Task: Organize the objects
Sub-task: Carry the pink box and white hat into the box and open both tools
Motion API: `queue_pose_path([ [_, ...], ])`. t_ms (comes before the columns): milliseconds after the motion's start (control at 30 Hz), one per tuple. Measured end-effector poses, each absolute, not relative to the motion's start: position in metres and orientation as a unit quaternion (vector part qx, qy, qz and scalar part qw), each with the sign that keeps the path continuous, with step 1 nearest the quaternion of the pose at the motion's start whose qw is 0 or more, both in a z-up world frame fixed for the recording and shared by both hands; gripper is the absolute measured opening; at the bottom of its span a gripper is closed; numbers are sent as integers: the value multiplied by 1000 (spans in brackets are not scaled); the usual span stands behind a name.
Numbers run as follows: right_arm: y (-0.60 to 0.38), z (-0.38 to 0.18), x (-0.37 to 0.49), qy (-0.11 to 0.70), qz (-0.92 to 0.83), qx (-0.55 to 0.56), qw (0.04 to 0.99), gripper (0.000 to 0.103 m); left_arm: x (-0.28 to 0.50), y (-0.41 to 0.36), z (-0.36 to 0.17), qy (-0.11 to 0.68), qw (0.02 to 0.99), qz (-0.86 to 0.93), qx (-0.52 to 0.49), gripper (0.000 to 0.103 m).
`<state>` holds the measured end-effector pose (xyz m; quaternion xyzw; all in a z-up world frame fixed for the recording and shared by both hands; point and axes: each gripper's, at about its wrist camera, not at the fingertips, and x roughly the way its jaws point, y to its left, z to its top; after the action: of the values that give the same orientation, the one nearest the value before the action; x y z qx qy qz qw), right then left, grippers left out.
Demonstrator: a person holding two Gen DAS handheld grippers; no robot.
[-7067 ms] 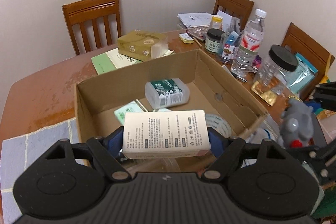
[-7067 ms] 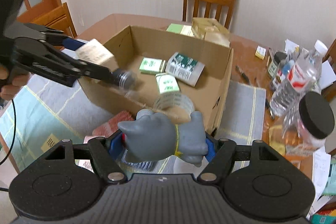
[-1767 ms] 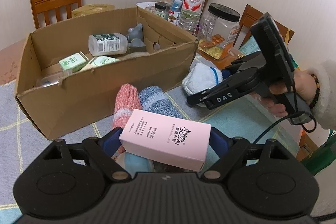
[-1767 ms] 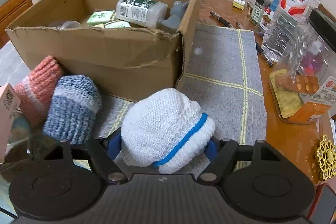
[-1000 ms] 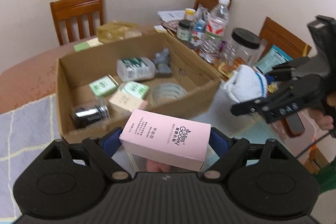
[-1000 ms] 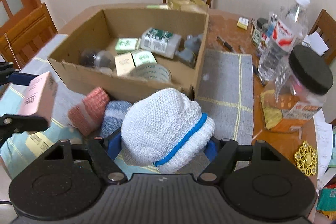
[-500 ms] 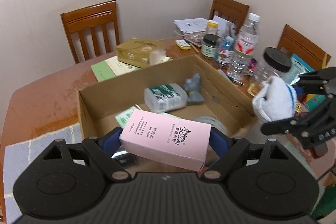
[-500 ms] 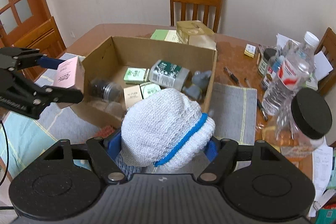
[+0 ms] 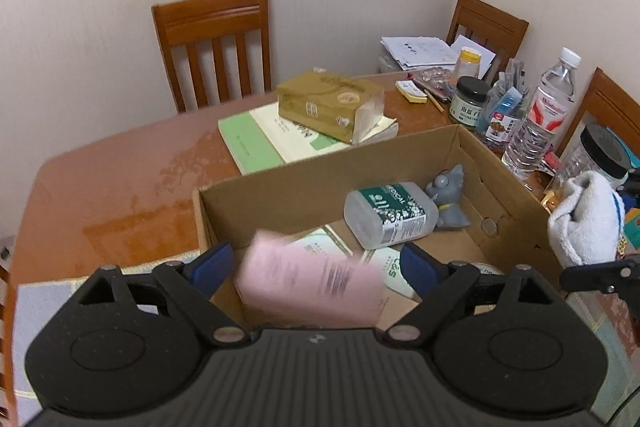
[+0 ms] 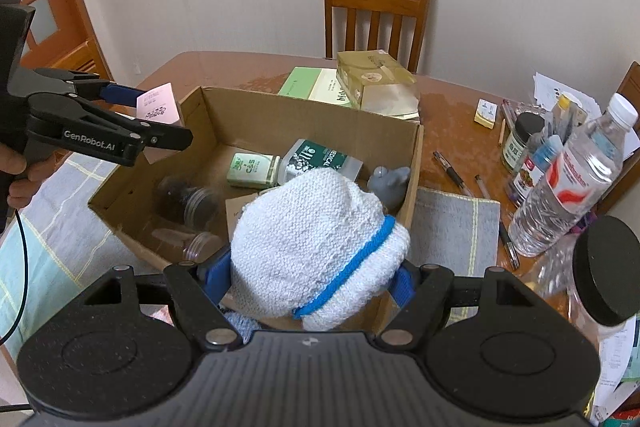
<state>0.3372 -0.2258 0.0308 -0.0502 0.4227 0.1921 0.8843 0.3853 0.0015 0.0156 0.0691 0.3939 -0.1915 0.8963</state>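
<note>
Left wrist view: the left gripper (image 9: 316,265) stands spread apart, its blue pads wide of the pink box (image 9: 310,283), which is motion-blurred and tilted between them, touching neither pad as far as can be told. The pink box sits over the near end of the cardboard box (image 9: 280,193), just ahead of the gripper. Farther ahead inside the cardboard box lie a clear bottle (image 9: 388,213) with a green label on its side and a grey toy (image 9: 450,201) touching its far end; green packets lie under and beside the pink box. Off to the right, the white knit hat (image 9: 584,219) hangs beyond the cardboard box's right wall, on the right gripper, only partly in view. Beyond the cardboard box, on the bench (image 9: 120,187), a gold carton (image 9: 328,103) rests on books.

Right wrist view: the right gripper (image 10: 316,277) is clamped on the white knit hat (image 10: 316,247), which fills the space between its pads and hangs over the cardboard box's (image 10: 312,115) near wall. To the left and ahead, the left gripper (image 10: 160,117) hovers at the far left corner with the pink box (image 10: 156,105) between its fingers. Ahead of the hat lie the bottle (image 10: 320,161) and grey toy (image 10: 390,183); a water bottle (image 10: 568,183) stands to the right.
</note>
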Motion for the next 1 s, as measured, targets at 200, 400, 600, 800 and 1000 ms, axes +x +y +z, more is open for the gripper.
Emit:
queue_pose_path([
  [200,-217,25,354,428,191,-56,881,80,384,8,7,406,889,-203,66,93],
  [400,-208,19,374,437,184,-62,878,80,376,14,5,408,888,-202,64,94],
  [600,-199,12,391,435,154,-94,882,90,368,24,7,406,889,-202,59,94],
  [800,-202,7,390,438,145,-85,883,100,355,28,10,407,889,-198,66,95],
  [1000,-200,10,378,441,143,-95,881,103,336,25,13,408,888,-196,79,95],
])
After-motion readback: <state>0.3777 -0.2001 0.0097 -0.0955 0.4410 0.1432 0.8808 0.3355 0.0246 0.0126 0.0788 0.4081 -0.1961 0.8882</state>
